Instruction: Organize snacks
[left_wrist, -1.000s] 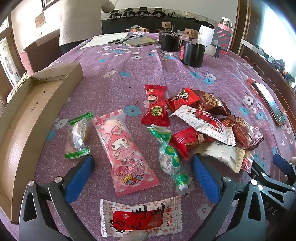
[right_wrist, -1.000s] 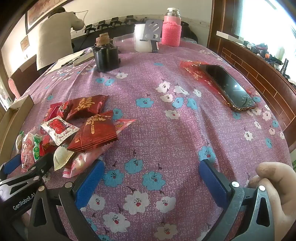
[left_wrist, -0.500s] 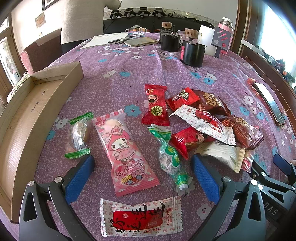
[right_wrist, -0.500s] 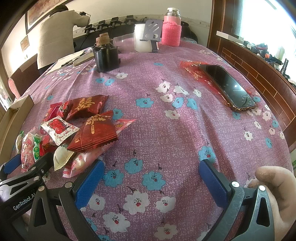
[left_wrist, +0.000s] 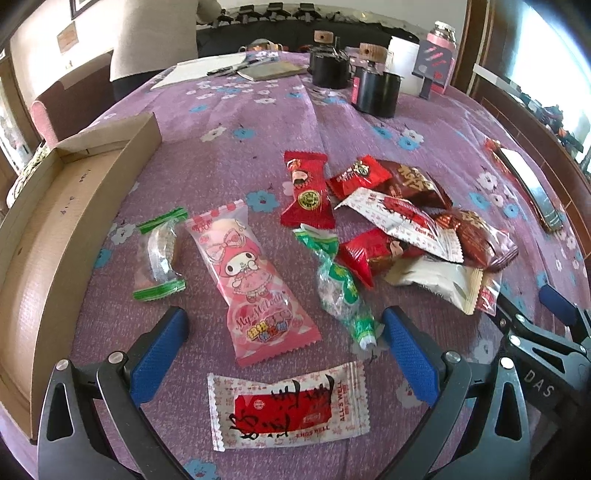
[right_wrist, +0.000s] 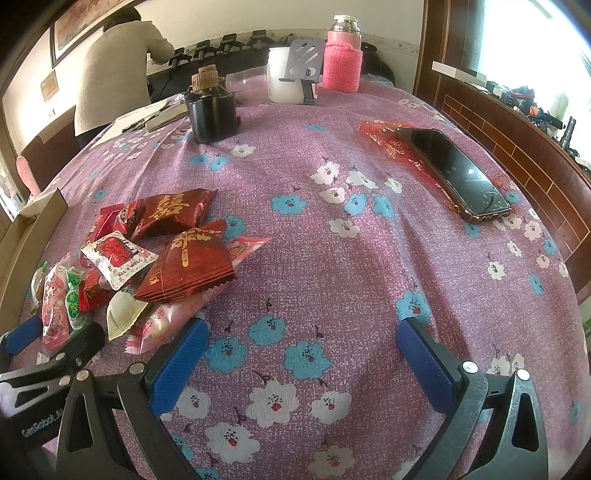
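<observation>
Several wrapped snacks lie on the purple flowered tablecloth. A pink My Melody packet lies between the fingers of my open, empty left gripper. A white and red packet lies just below it. A clear green-ended candy is at the left, a green twisted candy at the right. A heap of red, brown and white packets lies further right. The open cardboard box stands at the left edge. My right gripper is open and empty over bare cloth, right of the heap.
A phone on a red wrapper lies at the right. Black jars, a white container, a pink flask and papers stand at the far side. A person stands behind the table. A wooden ledge runs along the right.
Both grippers have stayed in place and open. The snacks have not moved. The person at the far side has shifted a little.
</observation>
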